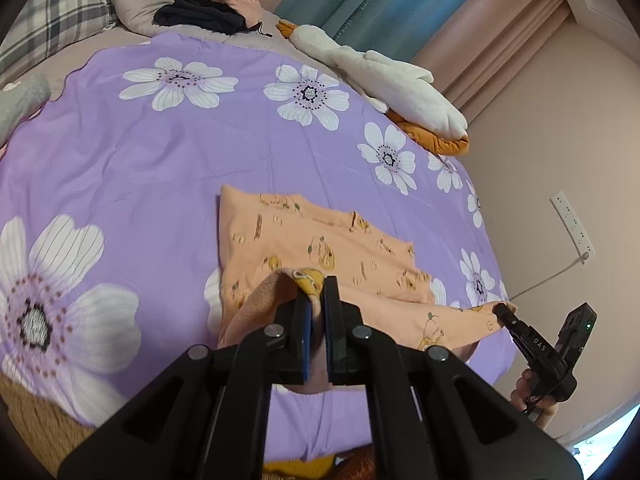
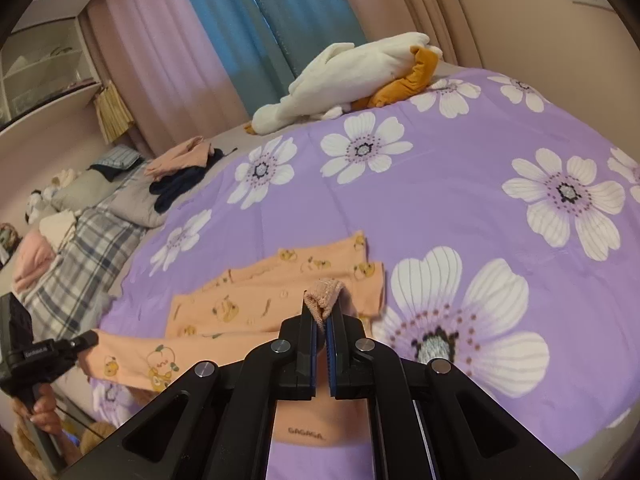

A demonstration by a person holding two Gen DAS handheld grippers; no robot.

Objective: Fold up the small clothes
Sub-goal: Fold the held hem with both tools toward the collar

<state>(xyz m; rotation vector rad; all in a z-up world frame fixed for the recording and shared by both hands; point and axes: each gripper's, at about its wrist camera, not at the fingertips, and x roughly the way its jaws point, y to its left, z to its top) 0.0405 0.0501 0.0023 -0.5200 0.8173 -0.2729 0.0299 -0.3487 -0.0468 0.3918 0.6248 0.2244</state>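
"GAGAGA" is printed on the peach garment (image 2: 256,304) below the right gripper (image 2: 322,316); "DAS" shows on that gripper's body in the left view. Both grippers pinch its edge: the left gripper (image 1: 316,300) clamps one fold, the right a ribbed hem. The rest lies flat on the purple floral bedspread (image 1: 160,152), its near part hidden behind the grippers.

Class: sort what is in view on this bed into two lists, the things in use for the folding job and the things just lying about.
In use: peach printed garment; left tool; right tool.

Lying about: goose plush toy; pile of peach and dark clothes; plaid pillow; floral purple bedspread.
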